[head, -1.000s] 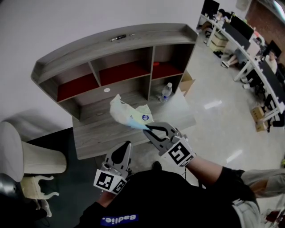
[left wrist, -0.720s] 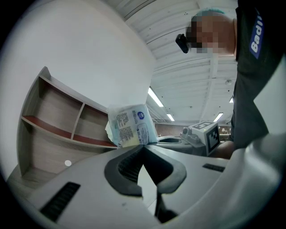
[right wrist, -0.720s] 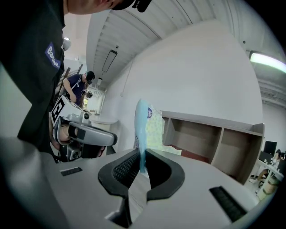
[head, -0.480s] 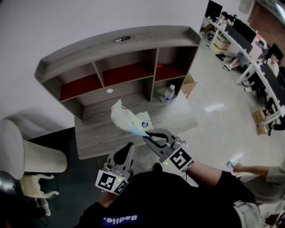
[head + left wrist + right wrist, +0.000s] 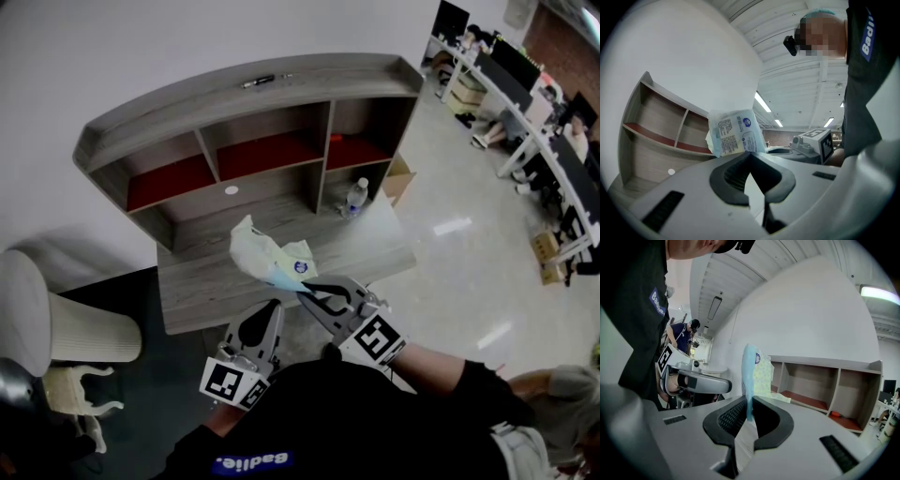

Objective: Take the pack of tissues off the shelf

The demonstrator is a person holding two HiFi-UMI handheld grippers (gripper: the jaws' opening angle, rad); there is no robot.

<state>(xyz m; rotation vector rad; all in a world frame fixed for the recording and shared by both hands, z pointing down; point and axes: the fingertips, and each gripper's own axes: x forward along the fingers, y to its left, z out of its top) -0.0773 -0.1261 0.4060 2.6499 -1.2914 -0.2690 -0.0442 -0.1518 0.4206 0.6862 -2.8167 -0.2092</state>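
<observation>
The pack of tissues (image 5: 270, 256), pale with a blue round label, hangs in the air in front of the grey shelf unit (image 5: 246, 97), above the desk (image 5: 202, 281). My right gripper (image 5: 306, 292) is shut on its lower blue edge. In the right gripper view the pack (image 5: 751, 371) stands edge-on and upright between the pads of that gripper (image 5: 749, 405). My left gripper (image 5: 272, 306) sits low beside it, apart from the pack, jaws together and holding nothing. In the left gripper view the pack (image 5: 734, 133) shows beyond the closed tips of the left gripper (image 5: 750, 155).
A water bottle (image 5: 354, 197) stands at the shelf's right end, a cardboard box (image 5: 395, 176) behind it. A small red item (image 5: 335, 140) lies in the right compartment and a pen (image 5: 258, 82) on top. A white chair (image 5: 66, 330) is left; people sit at office desks (image 5: 525, 103) far right.
The right gripper and the pack have drifted slightly left and toward me. The left gripper has barely moved.
</observation>
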